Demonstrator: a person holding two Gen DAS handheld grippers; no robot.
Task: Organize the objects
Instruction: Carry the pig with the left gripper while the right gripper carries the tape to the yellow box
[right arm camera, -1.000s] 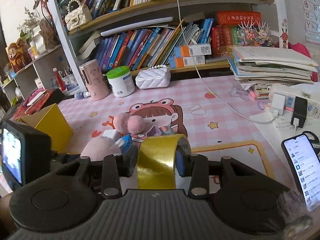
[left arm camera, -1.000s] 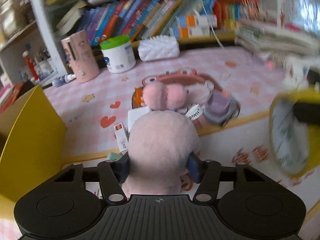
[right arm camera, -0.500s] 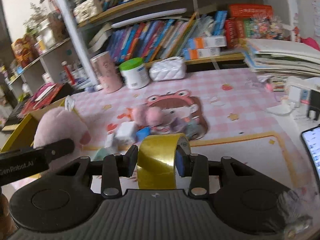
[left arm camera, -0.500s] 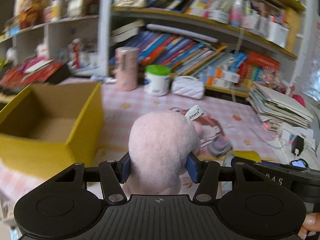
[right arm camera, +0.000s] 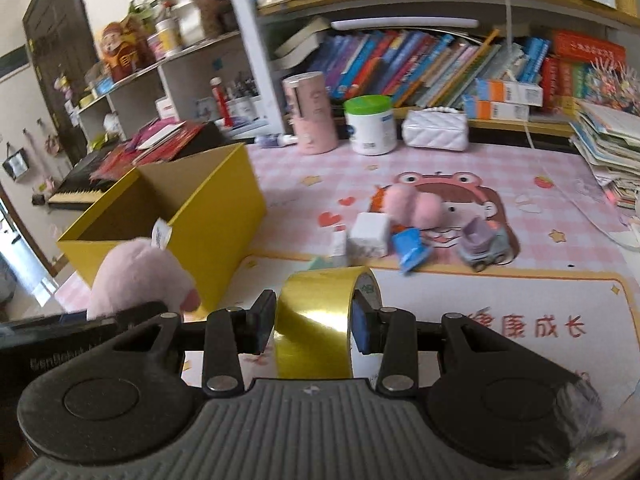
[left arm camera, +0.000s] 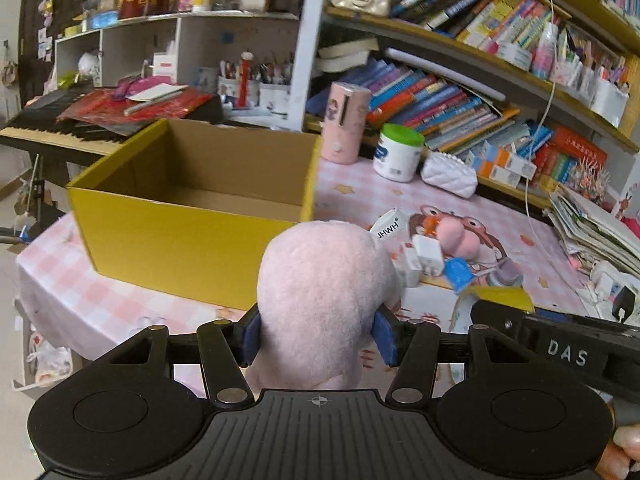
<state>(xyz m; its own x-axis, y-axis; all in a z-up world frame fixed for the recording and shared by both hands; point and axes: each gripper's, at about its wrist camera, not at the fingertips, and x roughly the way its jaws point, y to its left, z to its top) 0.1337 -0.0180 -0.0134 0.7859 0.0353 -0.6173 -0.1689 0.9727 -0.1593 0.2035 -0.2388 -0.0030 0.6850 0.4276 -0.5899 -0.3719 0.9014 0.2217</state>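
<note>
Left gripper (left arm camera: 316,334) clamps round pale pink plush toy (left arm camera: 326,288), blue pads pressed into both sides; white "JHWH" tag at toy's 1 o'clock. Open yellow cardboard box (left arm camera: 192,236) at 11 o'clock, near, nothing seen inside.

Right gripper (right arm camera: 314,326) pinches roll of gold metallic tape (right arm camera: 320,320) across its width, held above pink checked table mat (right arm camera: 440,168). Small clutter at 1 o'clock on mat: white cube (right arm camera: 368,234), blue piece (right arm camera: 410,250), pink fuzzy pom-pom pair (right arm camera: 414,208), grey-purple toy car (right arm camera: 482,242).
</note>
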